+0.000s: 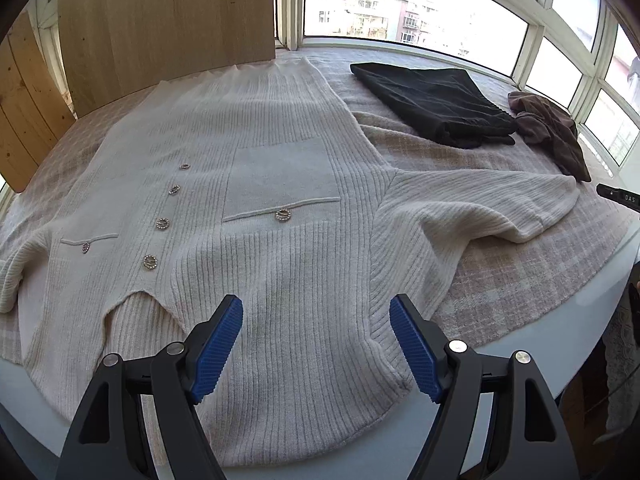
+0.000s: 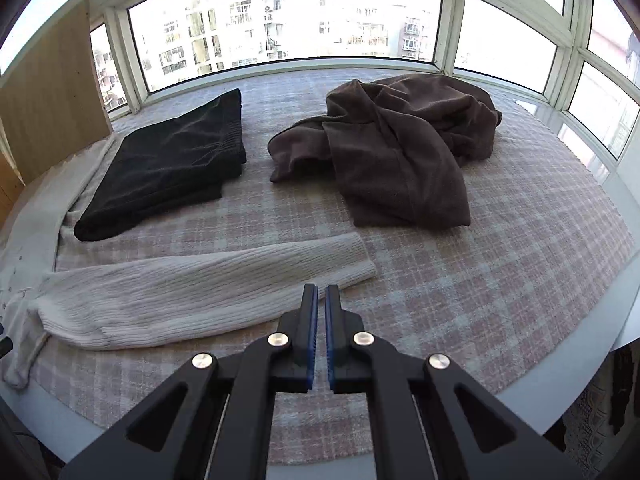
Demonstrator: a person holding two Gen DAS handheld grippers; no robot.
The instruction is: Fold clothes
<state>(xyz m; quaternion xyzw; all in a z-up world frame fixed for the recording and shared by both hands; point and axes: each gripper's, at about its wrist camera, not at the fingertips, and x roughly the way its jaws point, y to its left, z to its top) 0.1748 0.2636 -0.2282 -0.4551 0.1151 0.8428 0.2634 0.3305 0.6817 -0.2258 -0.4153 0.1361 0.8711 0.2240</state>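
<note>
A cream ribbed cardigan (image 1: 260, 200) with round jewelled buttons lies spread flat, front up, on the checked cloth (image 1: 500, 292). My left gripper (image 1: 316, 304) hovers open above its near edge, and nothing is between the blue pads. One sleeve (image 1: 480, 208) stretches out to the right. In the right wrist view that sleeve (image 2: 200, 288) lies flat, with its cuff just beyond my right gripper (image 2: 321, 288). The right jaws are shut together with no fabric between them.
A folded black garment (image 2: 168, 160) lies at the back left, and a crumpled brown garment (image 2: 400, 152) at the back right. Windows run along the far side. A wooden board (image 1: 168, 20) stands at the back left. The white table rim (image 2: 624, 320) curves on the right.
</note>
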